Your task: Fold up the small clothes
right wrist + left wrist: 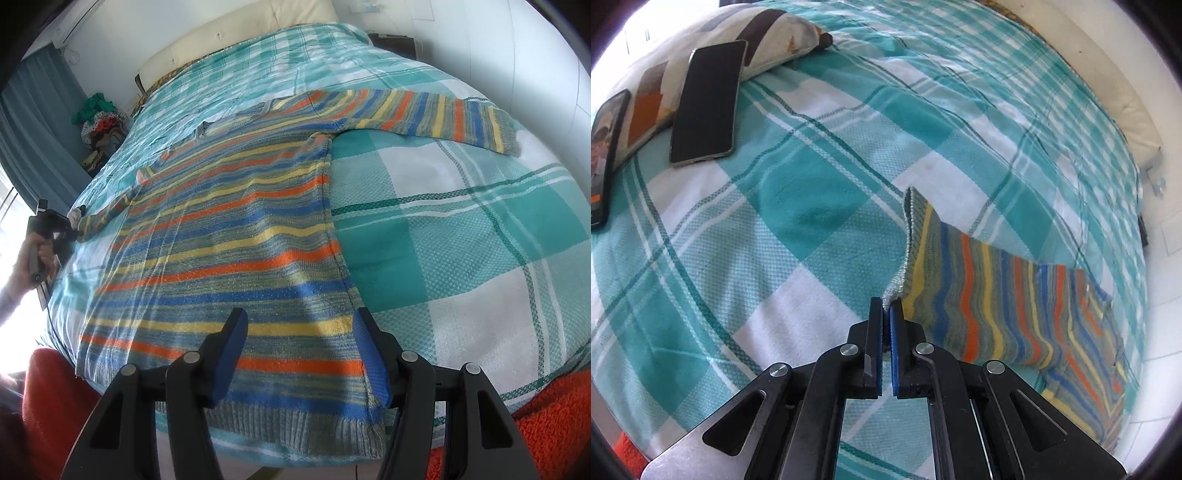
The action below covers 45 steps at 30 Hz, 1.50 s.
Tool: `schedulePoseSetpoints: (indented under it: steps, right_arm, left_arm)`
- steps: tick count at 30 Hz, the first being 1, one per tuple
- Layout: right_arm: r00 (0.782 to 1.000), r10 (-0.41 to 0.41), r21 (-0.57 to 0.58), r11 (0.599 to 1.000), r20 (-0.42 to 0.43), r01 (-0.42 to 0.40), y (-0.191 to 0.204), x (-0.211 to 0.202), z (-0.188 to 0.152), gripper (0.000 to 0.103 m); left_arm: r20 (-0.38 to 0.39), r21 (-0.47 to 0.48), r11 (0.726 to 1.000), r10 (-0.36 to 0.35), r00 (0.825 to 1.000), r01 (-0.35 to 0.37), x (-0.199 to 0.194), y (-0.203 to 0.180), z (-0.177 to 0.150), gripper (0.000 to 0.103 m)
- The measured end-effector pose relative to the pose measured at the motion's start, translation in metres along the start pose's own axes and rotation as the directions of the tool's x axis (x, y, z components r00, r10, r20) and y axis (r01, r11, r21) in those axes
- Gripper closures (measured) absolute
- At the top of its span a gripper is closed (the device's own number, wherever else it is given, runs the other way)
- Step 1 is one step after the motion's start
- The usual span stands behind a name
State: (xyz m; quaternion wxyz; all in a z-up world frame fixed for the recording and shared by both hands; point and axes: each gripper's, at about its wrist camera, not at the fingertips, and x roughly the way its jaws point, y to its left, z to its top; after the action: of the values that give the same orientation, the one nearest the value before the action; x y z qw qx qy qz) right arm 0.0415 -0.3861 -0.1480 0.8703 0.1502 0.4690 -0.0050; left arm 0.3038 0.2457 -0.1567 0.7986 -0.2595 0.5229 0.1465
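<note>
The left tongs point(886, 314) are clenched on the grey ribbed cuff of the striped sweater's point(236, 236) sleeve point(990, 295). The right tongs point(299, 354) hang released above the sweater's hem, touching nothing. The sweater lies flat on the checked bedspread point(461, 229); farther off, two phones point(707, 103) lean on a pillow point(768, 33).

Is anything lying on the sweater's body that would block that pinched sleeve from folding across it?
Nothing visible: the striped sweater body lies bare, and the left claw already pinches the sleeve cuff.
</note>
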Motion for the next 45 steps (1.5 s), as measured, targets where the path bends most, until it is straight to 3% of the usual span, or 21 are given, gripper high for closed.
schedulePoseSetpoints:
  steps: [5,9,11,12,13,15,17,21,23,26,29,33,36,40,43,45]
  right_arm:
    - [1.000,-0.005,-0.004,1.000,-0.016,0.005,0.001,0.006,-0.001,0.044]
    - [1.000,-0.006,-0.005,1.000,-0.017,0.006,0.003,0.006,-0.001,0.044]
    - [1.000,-0.008,-0.005,1.000,-0.015,0.008,0.002,0.006,-0.001,0.044]
    - [1.000,-0.008,-0.005,1.000,-0.014,0.008,0.002,0.006,-0.001,0.044]
    - [1.000,-0.009,-0.004,1.000,-0.013,0.009,0.002,0.006,-0.001,0.044]
    - [1.000,-0.010,0.000,1.000,-0.014,0.010,0.001,0.007,-0.001,0.044]
    - [1.000,-0.011,0.002,1.000,-0.021,0.011,0.000,0.009,-0.001,0.044]
    - [1.000,-0.012,-0.008,1.000,-0.028,0.012,0.005,0.013,0.000,0.044]
    - [1.000,-0.015,-0.020,1.000,-0.025,0.014,0.008,0.013,0.000,0.044]
    - [1.000,-0.022,-0.032,0.999,-0.019,0.022,0.011,0.012,0.000,0.044]
    - [0.999,-0.030,-0.019,0.999,-0.018,0.029,0.006,0.011,-0.001,0.044]
    - [0.999,-0.025,0.018,1.000,-0.024,0.025,-0.004,0.013,0.000,0.044]
    - [1.000,-0.021,0.045,0.999,-0.012,0.022,-0.008,0.010,0.002,0.044]
    - [1.000,-0.019,0.079,0.997,0.024,0.017,-0.014,-0.005,0.010,0.044]
    - [1.000,-0.019,0.012,1.000,-0.002,0.019,-0.004,-0.012,0.019,0.044]
    - [0.999,0.010,-0.043,0.999,-0.045,-0.012,0.008,-0.011,0.022,0.044]
  left_arm:
    - [-0.026,0.006,0.999,0.034,0.999,-0.033,0.026,0.016,0.014,0.103]
    - [-0.044,0.044,0.998,0.039,0.998,-0.037,0.033,0.013,0.003,0.099]
    - [-0.043,0.045,0.998,0.038,0.998,-0.036,0.027,0.014,0.001,0.093]
    - [-0.039,0.039,0.999,0.034,0.999,-0.033,0.022,0.016,0.000,0.082]
    - [-0.027,0.035,0.999,0.027,0.999,-0.026,0.015,0.017,0.000,0.065]
    - [0.034,0.037,0.999,0.010,0.999,-0.011,-0.002,0.016,-0.001,0.050]
    - [0.076,0.076,0.997,-0.023,0.997,0.018,-0.012,0.005,-0.003,0.046]
    - [0.058,0.234,0.970,-0.078,0.995,0.062,-0.004,-0.038,-0.013,0.041]
    - [0.023,0.293,0.955,-0.048,0.999,0.039,0.015,-0.052,-0.017,0.031]
    - [-0.001,0.293,0.948,0.129,0.992,-0.123,0.050,-0.034,-0.025,0.036]
    - [0.050,0.262,0.951,0.157,0.986,-0.164,0.046,-0.005,-0.026,0.034]
    - [0.051,0.267,0.941,0.200,0.978,-0.206,0.029,0.006,-0.024,0.029]
    - [0.058,0.266,0.947,0.172,0.983,-0.181,0.005,0.004,-0.036,0.030]
    - [0.053,0.383,0.923,0.030,0.998,-0.048,-0.041,-0.018,-0.089,0.028]
    - [-0.003,0.514,0.854,-0.094,0.996,0.082,-0.073,-0.047,-0.148,0.024]
    - [-0.064,0.593,0.788,-0.160,0.985,0.166,-0.086,-0.064,-0.195,0.022]
